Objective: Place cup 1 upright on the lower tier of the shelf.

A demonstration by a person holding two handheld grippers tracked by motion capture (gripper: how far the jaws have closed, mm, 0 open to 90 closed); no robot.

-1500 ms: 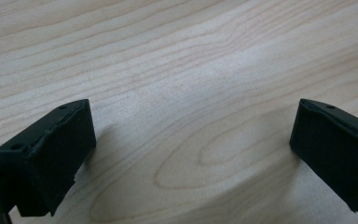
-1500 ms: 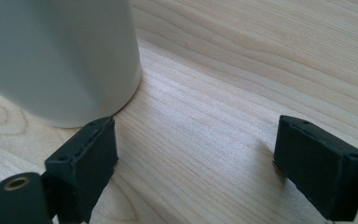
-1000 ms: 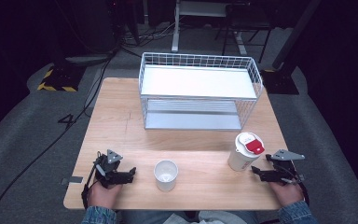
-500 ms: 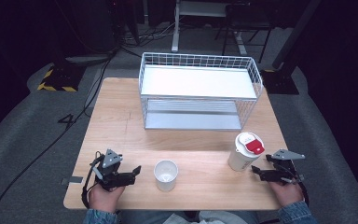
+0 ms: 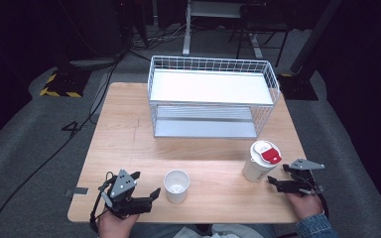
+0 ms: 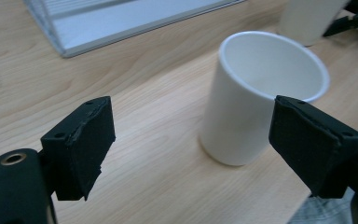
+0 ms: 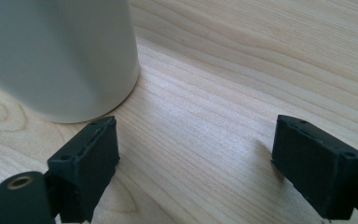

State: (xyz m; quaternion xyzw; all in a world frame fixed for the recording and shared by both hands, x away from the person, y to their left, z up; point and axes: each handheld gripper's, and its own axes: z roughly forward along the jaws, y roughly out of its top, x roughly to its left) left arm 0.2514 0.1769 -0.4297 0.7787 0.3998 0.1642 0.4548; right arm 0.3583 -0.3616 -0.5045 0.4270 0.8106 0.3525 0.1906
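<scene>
Open white cup (image 5: 176, 185) stands upright, mouth up, long axis vertical.

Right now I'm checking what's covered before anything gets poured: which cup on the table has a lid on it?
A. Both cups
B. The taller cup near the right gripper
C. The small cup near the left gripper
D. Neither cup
B: the taller cup by the right gripper carries a white lid with a red tab, while the small cup by the left gripper stands open-topped.

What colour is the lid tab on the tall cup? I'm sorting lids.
Red, on a white lid; the high view shows it best.
</scene>
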